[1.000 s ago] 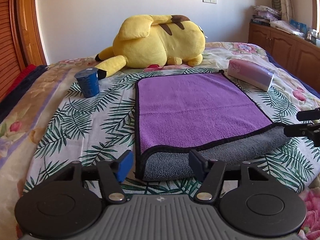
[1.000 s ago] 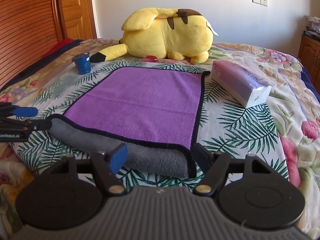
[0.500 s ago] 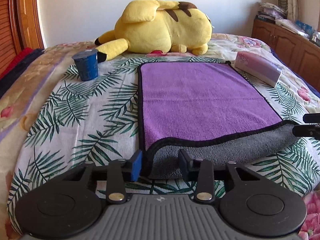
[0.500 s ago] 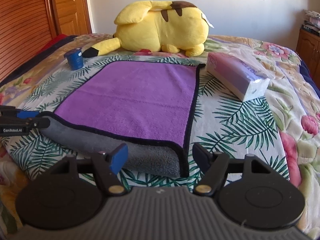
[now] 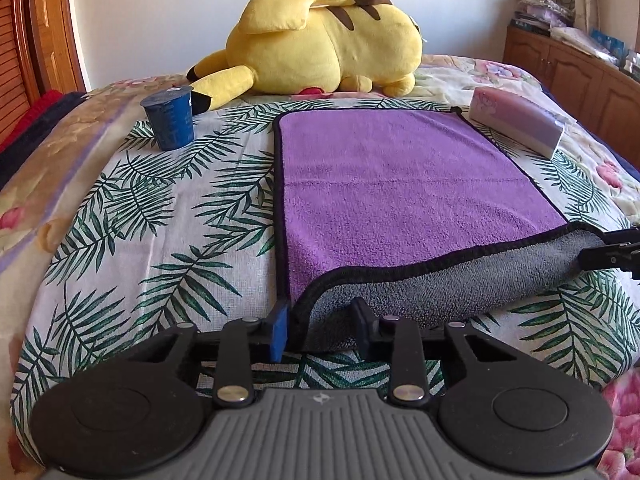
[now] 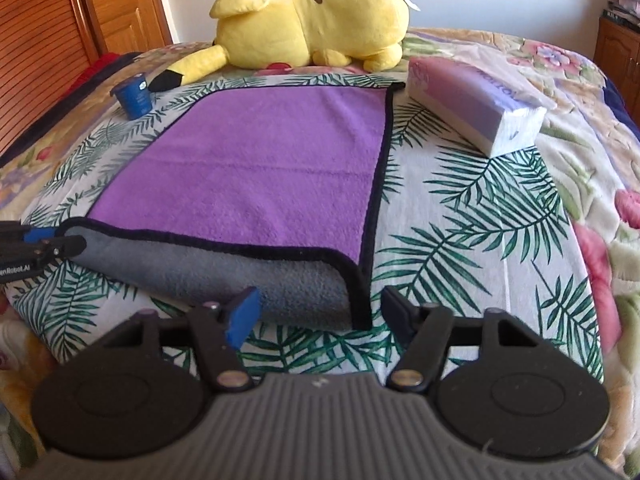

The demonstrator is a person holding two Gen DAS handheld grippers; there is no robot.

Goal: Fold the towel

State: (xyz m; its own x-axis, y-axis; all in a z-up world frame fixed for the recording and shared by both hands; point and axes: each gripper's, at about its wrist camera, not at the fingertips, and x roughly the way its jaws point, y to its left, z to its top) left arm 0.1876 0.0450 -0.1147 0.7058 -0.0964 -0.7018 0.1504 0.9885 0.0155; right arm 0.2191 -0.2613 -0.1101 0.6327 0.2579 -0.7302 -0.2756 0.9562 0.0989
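Note:
A purple towel (image 5: 400, 184) with black trim lies flat on the bed; its near edge is turned over and shows the grey underside (image 5: 420, 292). It also shows in the right wrist view (image 6: 272, 172). My left gripper (image 5: 322, 330) is open, with its fingers on either side of the towel's near left corner. My right gripper (image 6: 320, 312) is open and wider, with the near right corner (image 6: 352, 292) between its fingers. The right gripper's tips show at the right edge of the left wrist view (image 5: 612, 252).
A yellow plush toy (image 5: 320, 44) lies beyond the towel. A blue cup (image 5: 172, 118) stands at the far left. A tissue pack (image 6: 476, 108) lies at the far right. A wooden cabinet (image 5: 576, 76) stands right of the bed.
Both grippers have moved forward and down to the towel's near corners. The left gripper's fingers have narrowed around the left corner. The towel has not moved.

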